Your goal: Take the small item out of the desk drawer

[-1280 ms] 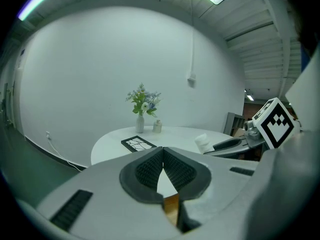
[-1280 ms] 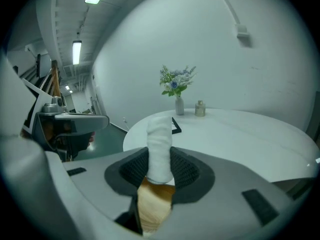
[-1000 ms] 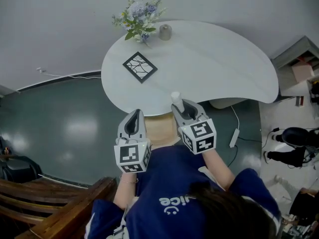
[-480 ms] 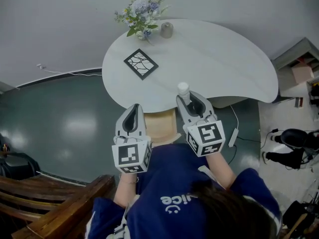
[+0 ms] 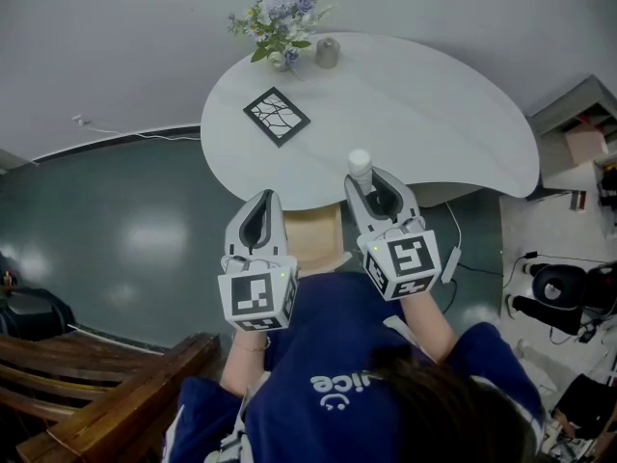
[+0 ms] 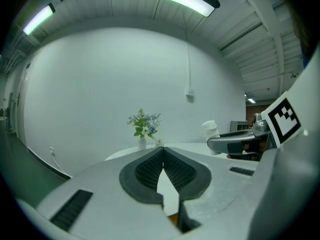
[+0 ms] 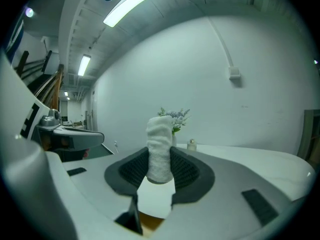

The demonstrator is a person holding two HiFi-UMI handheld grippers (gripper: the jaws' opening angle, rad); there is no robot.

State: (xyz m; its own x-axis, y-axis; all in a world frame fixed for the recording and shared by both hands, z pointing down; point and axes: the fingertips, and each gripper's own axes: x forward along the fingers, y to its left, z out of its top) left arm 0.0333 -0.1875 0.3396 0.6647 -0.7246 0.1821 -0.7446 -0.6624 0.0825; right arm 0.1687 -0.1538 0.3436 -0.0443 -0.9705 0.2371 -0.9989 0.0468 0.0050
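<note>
A small white rolled towel (image 7: 160,149) stands upright between the pads of my right gripper (image 7: 160,161), which is shut on it. In the head view the rolled towel (image 5: 360,162) sticks up from the right gripper (image 5: 369,183) above the near edge of the white table (image 5: 434,114). My left gripper (image 5: 262,210) hovers beside it on the left, shut and empty, its pads meeting at the tips (image 6: 163,154). Below and between the grippers shows the wooden drawer (image 5: 310,239).
On the far part of the table stand a vase of flowers (image 5: 280,22), a small jar (image 5: 328,53) and a black patterned coaster (image 5: 277,116). A wooden chair (image 5: 106,394) is at the lower left. A cable (image 5: 451,258) hangs at the table's right.
Both grippers have risen, the right one carrying the rolled towel up above the table's near edge. The right gripper has tipped more level.
</note>
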